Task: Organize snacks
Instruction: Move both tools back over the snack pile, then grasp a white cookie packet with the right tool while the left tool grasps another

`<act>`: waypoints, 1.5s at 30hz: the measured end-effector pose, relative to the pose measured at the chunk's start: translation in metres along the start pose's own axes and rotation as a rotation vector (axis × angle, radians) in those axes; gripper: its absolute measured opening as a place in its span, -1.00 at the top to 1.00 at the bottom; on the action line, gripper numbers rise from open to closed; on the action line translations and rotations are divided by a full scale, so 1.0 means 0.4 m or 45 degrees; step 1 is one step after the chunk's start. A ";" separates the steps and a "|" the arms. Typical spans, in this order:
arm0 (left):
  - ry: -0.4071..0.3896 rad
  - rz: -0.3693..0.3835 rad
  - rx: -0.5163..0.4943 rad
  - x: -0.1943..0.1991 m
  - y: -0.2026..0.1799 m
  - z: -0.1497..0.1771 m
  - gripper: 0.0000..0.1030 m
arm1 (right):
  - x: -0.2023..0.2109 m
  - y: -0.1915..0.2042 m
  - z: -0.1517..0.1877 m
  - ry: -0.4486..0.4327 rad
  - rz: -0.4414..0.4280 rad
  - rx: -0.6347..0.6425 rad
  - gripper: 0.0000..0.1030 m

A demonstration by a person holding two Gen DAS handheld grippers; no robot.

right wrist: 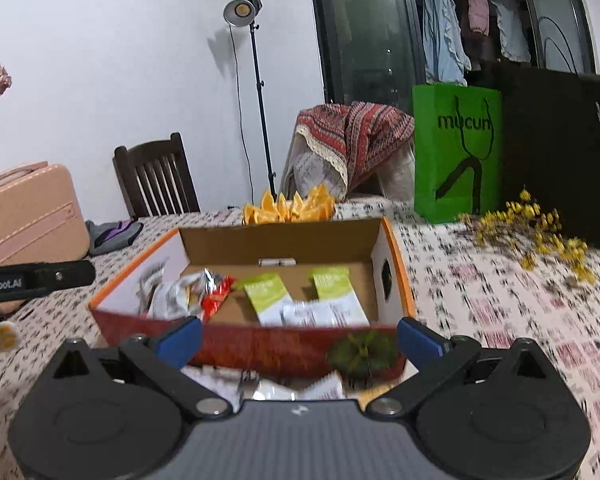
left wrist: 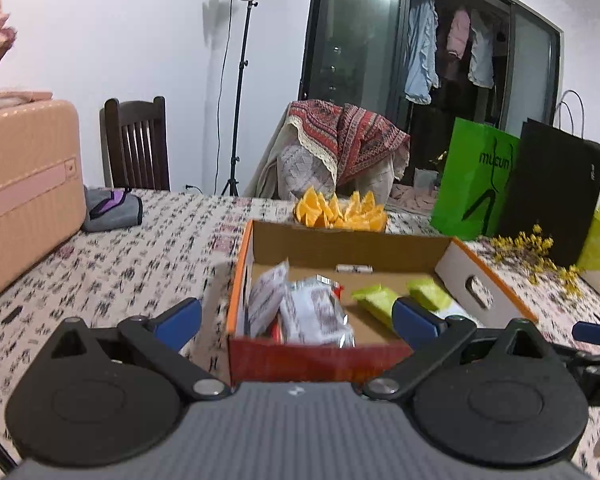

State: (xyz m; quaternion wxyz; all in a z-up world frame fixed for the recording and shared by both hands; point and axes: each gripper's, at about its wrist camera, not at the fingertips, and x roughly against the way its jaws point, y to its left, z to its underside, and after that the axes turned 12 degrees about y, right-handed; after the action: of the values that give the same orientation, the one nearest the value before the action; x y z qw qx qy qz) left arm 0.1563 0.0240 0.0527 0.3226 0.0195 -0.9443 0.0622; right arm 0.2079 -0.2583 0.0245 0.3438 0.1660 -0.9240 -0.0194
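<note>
left wrist view
left claw (left wrist: pixel 296 318): jaws spread wide, nothing between them.
box (left wrist: pixel 312 358): open cardboard box straight ahead of the claw, its red near wall just beyond the fingertips, long axis running away from the claw.
box contents, left side: silver-white packets (left wrist: pixel 316 314) piled against the left wall, one leaning upright.
box contents, right side: green packets (left wrist: pixel 376 300) flat on the floor, ahead and to the right, partly hidden by the right finger.
other claw: a blue fingertip shows at the far right edge.

right wrist view
right claw (right wrist: pixel 298 338): jaws spread wide, holding nothing.
loose packets (right wrist: pixel 320 388): white packets on the table below the claw, on the near side of the box wall (blurred; count unclear).
box: directly ahead; green-and-white packets in the right half, silver and red ones in the left.
key relation: the loose packets lie under the right claw, so it seems the nearer one; the likely move is down onto a packet, then forward over the near wall.
</note>
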 end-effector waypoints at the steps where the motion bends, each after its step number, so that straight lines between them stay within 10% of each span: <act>1: 0.004 0.000 0.000 0.005 0.005 0.014 -1.00 | 0.005 -0.003 0.015 0.009 0.004 -0.004 -1.00; 17: 0.088 -0.008 0.023 -0.010 0.100 0.192 -1.00 | 0.049 -0.043 0.179 0.127 0.028 -0.052 -1.00; 34: 0.056 0.015 0.050 -0.021 0.110 0.204 -1.00 | -0.010 -0.057 0.165 0.197 0.115 -0.054 -1.00; 45: 0.093 0.040 0.098 -0.034 0.125 0.200 -1.00 | -0.094 0.029 0.121 0.235 0.274 0.334 -0.92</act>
State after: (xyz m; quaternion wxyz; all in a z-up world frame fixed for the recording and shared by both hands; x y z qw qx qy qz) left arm 0.1146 0.0632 -0.0235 0.3549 0.0148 -0.9290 0.1041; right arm 0.2001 -0.2392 -0.0344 0.4026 0.1109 -0.8956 0.1535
